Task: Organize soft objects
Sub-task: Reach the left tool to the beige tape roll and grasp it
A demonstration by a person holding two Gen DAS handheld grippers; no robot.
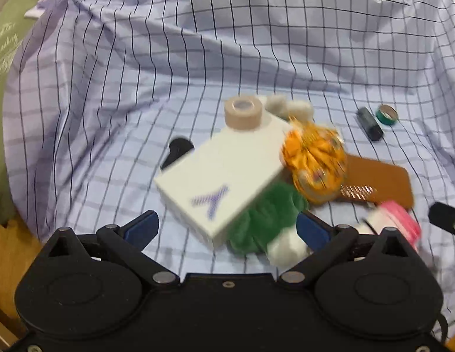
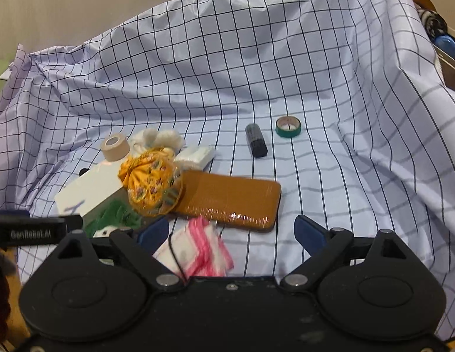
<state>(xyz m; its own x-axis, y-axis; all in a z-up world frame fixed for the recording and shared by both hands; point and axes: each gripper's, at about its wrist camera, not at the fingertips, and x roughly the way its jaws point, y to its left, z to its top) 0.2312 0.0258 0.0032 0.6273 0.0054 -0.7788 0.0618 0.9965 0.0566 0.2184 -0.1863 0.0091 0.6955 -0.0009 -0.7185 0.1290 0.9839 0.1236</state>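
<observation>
A pile lies on the checked cloth point(image 1: 110, 94): a white box point(image 1: 224, 173) with a beige tape roll point(image 1: 243, 113) on it, an orange patterned scrunchie point(image 1: 314, 161), a green fuzzy scrunchie point(image 1: 265, 220) and a white soft lump point(image 1: 286, 248). My left gripper point(image 1: 227, 228) stands open, its fingers apart on either side of the box corner and the green scrunchie. My right gripper point(image 2: 232, 231) is open too, just short of a brown case point(image 2: 230, 199), with a pink-and-white pouch point(image 2: 198, 252) by its left finger. White pompoms point(image 2: 157, 138) sit behind the orange scrunchie point(image 2: 151, 190).
A black cylinder point(image 2: 256, 140) and a green tape roll point(image 2: 288, 127) lie apart at the back right. The cloth rises in folds behind. A green cushion point(image 1: 1, 58) and a wooden edge point(image 1: 10, 252) lie at the left, and a shelf with a blue ball point(image 2: 446, 44) stands far right.
</observation>
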